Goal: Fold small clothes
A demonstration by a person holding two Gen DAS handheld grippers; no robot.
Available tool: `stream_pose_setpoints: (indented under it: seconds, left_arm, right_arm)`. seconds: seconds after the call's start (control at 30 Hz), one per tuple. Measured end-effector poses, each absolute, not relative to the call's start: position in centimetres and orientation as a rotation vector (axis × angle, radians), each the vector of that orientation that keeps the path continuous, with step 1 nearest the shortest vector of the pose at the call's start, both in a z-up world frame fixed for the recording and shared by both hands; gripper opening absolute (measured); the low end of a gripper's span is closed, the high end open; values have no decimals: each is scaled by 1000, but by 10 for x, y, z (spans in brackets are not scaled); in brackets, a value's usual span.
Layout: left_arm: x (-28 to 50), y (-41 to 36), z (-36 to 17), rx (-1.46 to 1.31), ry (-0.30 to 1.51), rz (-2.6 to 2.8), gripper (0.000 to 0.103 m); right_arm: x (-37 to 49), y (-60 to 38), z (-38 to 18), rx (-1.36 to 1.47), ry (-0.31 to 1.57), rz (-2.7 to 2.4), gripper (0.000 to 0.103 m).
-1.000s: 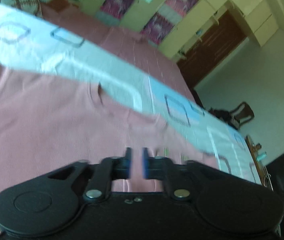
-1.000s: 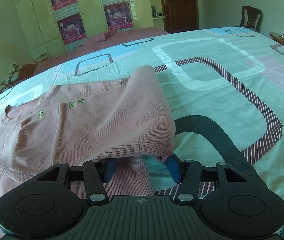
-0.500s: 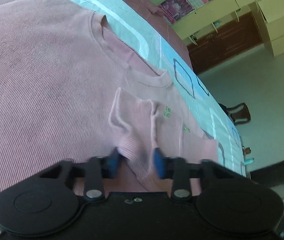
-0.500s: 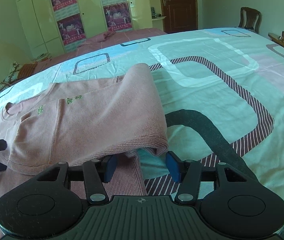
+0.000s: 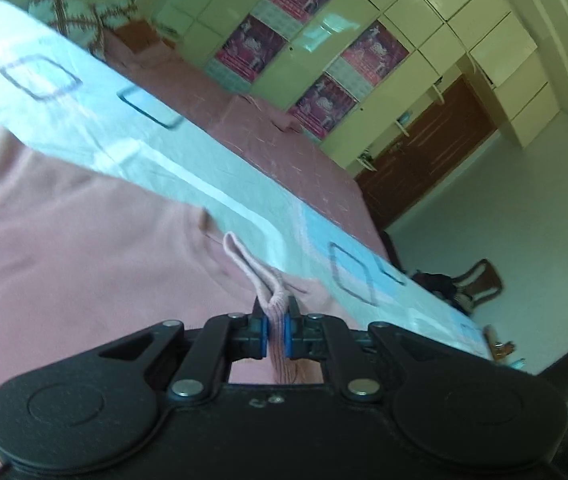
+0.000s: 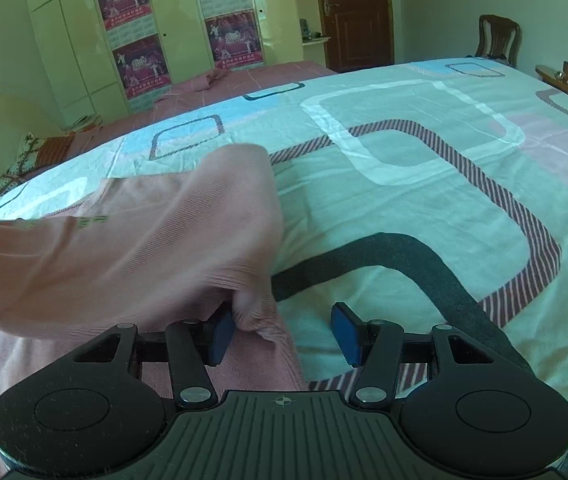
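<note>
Since a second ago the left gripper (image 5: 276, 330) has pinched the pink sweater's (image 6: 131, 264) sleeve cuff (image 5: 273, 300) on the bed (image 6: 404, 208), while the right gripper (image 6: 281, 334), just been closing, stays open beside the hem, so next I'd carry the sleeve across.

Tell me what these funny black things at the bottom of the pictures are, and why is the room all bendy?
Those black things are two grabbing tools, and a person holds one in each hand. Each tool carries a small round-eyed camera looking out along its jaws, which makes the room look bendy. So one picture is from the left tool and one from the right.

They are above a bed with a patterned sheet. A pink sweater lies on it, waiting to be folded.

The left gripper has just squeezed its jaws shut on a ribbed edge of the sweater, so it holds the cloth. The right gripper has been closing too, but its jaws are apart: a bunched corner of the sweater touches only one blue pad, so it is not pinched yet.
</note>
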State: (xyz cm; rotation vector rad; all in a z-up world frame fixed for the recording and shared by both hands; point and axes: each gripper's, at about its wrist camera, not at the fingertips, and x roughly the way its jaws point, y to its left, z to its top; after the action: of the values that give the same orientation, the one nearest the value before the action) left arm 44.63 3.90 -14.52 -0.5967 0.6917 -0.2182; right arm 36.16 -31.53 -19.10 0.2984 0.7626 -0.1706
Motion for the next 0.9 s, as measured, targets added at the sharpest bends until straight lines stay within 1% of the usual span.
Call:
stream_pose_setpoints:
  seconds: [0.03,0.07,0.23,0.3,0.4,0.43,0.47,0.5,0.53,0.57,0.7,0.83,0.9]
  left_arm:
    - [444,46,-149,-585,699,-196,6]
    - [442,51,-155,-581,716,-175,6]
    - [433,54,-194,-511,802,-105,6]
    - [431,53,-204,-484,818,-99,7]
    - [428,52,-198,-445,820,-96,13]
    - [427,55,-195,-444,821,-87,22]
    - [424,59,-192,-443,816,-67,34]
    - [422,63,-189,-446,810,-49,44]
    - [419,68,-187,-457,799,-26,69]
    - [416,72,-183,-468,782,-10,83]
    - [426,71,-179,-480,781,-40,82]
    - [446,53,-192,-432,821,-41,82]
    - [449,46,-196,-380,812,-32,82]
  right_arm:
    - [363,-313,-191,289,766,-158,12]
    - [365,-310,-191,281,777,-155,8]
    - [357,-313,-190,294,745,-169,8]
    - [355,-320,-195,328,773,-197,8]
    - [351,-322,-194,306,795,-178,8]
    - [350,-321,-193,298,802,-168,8]
    - [346,-323,-191,302,804,-164,9]
    - [342,-325,-189,308,802,-155,9]
    - [338,-327,-187,312,800,-149,9]
    - [333,-329,-184,317,797,-146,9]
    - [333,-337,-171,339,769,-129,9]
    - [364,-341,-169,354,763,-117,9]
    - [382,-341,-171,360,773,-103,9]
